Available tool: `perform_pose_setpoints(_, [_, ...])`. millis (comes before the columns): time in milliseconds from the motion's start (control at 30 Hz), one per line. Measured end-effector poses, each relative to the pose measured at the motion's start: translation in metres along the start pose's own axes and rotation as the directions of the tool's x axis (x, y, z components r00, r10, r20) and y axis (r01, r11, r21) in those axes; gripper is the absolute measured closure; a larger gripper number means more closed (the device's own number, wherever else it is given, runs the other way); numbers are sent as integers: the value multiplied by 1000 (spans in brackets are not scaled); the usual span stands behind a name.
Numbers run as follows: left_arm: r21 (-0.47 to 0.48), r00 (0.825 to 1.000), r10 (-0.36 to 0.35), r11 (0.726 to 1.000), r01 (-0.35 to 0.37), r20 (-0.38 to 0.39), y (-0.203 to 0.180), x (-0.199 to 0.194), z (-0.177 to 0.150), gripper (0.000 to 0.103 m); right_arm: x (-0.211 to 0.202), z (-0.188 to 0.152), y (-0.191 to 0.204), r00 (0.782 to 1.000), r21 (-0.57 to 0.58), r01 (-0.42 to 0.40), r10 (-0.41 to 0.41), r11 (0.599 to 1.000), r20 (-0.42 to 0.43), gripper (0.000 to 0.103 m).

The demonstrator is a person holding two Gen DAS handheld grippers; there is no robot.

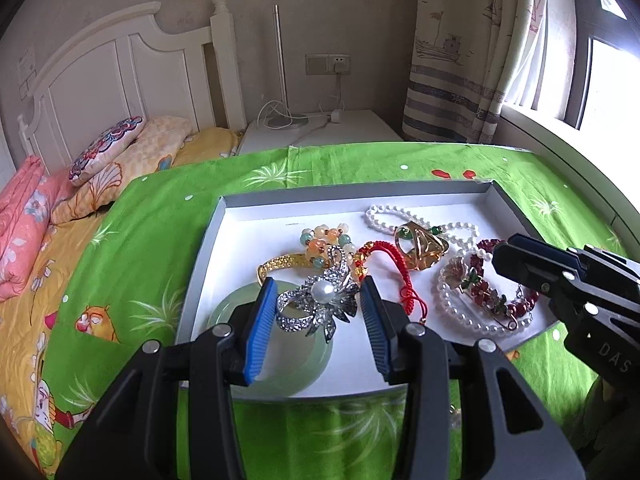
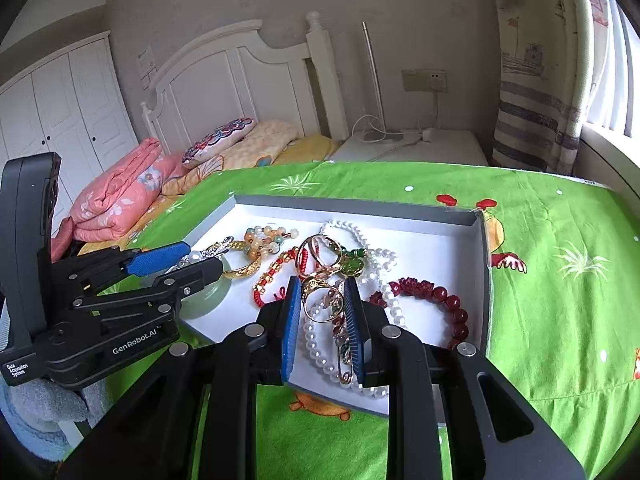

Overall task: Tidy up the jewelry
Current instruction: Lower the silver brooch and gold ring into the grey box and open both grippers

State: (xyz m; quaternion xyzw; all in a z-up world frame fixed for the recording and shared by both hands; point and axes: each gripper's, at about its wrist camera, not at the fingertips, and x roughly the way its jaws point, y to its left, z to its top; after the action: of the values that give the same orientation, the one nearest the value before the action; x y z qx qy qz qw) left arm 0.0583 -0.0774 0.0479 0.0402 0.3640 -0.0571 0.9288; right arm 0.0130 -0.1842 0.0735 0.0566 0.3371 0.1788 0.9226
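A shallow grey-rimmed white tray [image 1: 208,240] on a green cloth holds tangled jewelry. My left gripper [image 1: 318,298] is open, its blue pads either side of a silver rhinestone brooch with a pearl [image 1: 320,300] that lies over a pale green jade bangle [image 1: 224,312]. My right gripper [image 2: 322,300] is open around a flower brooch on a pearl bracelet [image 2: 320,344]; whether it touches is unclear. A gold bangle [image 1: 280,262], a pastel bead bracelet [image 1: 324,240], a red cord bracelet [image 1: 396,268], gold rings [image 1: 420,246] and a dark red bead bracelet [image 2: 448,304] also lie there.
The tray sits on a table covered by the green cartoon cloth [image 1: 152,232]. A bed with pillows and a pink quilt [image 1: 24,224] is at the left. A white nightstand [image 1: 352,128] with a lamp and cables stands behind. Curtains and a window [image 1: 600,80] are at the right.
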Motion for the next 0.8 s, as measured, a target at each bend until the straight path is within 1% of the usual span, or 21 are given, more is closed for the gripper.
perform_pose_setpoints(67, [-23, 1000, -3, 1000, 3, -1, 3, 4, -1, 58, 2, 3, -3, 1000, 13, 9, -10, 1000, 8, 80])
perform_pose_setpoints(100, [-29, 1000, 1, 1000, -1, -1, 5, 4, -2, 50, 4, 4, -5, 1000, 23, 12, -12, 1000, 9, 79])
perform_pose_setpoints(133, [-34, 1000, 6, 999, -6, 4, 8, 3, -3, 40, 4, 4, -7, 1000, 34, 17, -18, 999, 8, 76])
perform_pose_setpoints(167, [-39, 1000, 13, 999, -13, 12, 10, 1, -5, 35, 4, 3, -10, 1000, 45, 17, -18, 999, 8, 72])
perform_pose_setpoints(200, [-45, 1000, 19, 999, -18, 22, 13, -2, -7, 28, 2, 3, -12, 1000, 56, 15, -16, 998, 11, 61])
perform_pose_setpoints(233, [-53, 999, 21, 998, -19, 29, 16, -5, -9, 25, 1, 2, -15, 1000, 66, 16, -17, 998, 15, 50])
perform_pose_setpoints(267, [-62, 999, 20, 998, -18, 32, 20, -8, -11, 24, -2, 1, -17, 1000, 75, 16, -18, 997, 23, 48])
perform_pose_setpoints(367, [-99, 999, 15, 995, -11, 38, 32, -19, -18, 20, -7, -1, -18, 999, 70, 12, -14, 997, 32, 48])
perform_pose_setpoints(433, [-123, 999, 14, 992, -8, 47, 40, -28, -26, 15, -12, -4, -16, 999, 59, 2, -4, 998, 32, 48])
perform_pose_setpoints(600, [-164, 999, 2, 986, 4, 38, 54, -53, -49, 9, -27, -15, -10, 999, 29, -19, 18, 999, 30, 48])
perform_pose_setpoints(700, [-159, 1000, -14, 987, 18, 27, 54, -70, -67, 3, -36, -25, -3, 1000, 3, -29, 29, 1000, 4, 48])
perform_pose_setpoints(767, [-136, 1000, -25, 990, 25, 6, 50, -77, -81, 3, -41, -33, 3, 999, -39, -35, 34, 999, -32, 48])
perform_pose_setpoints(800, [-123, 1000, -29, 992, 28, -7, 47, -78, -88, 3, -42, -38, 8, 998, -74, -27, 23, 997, -59, 48])
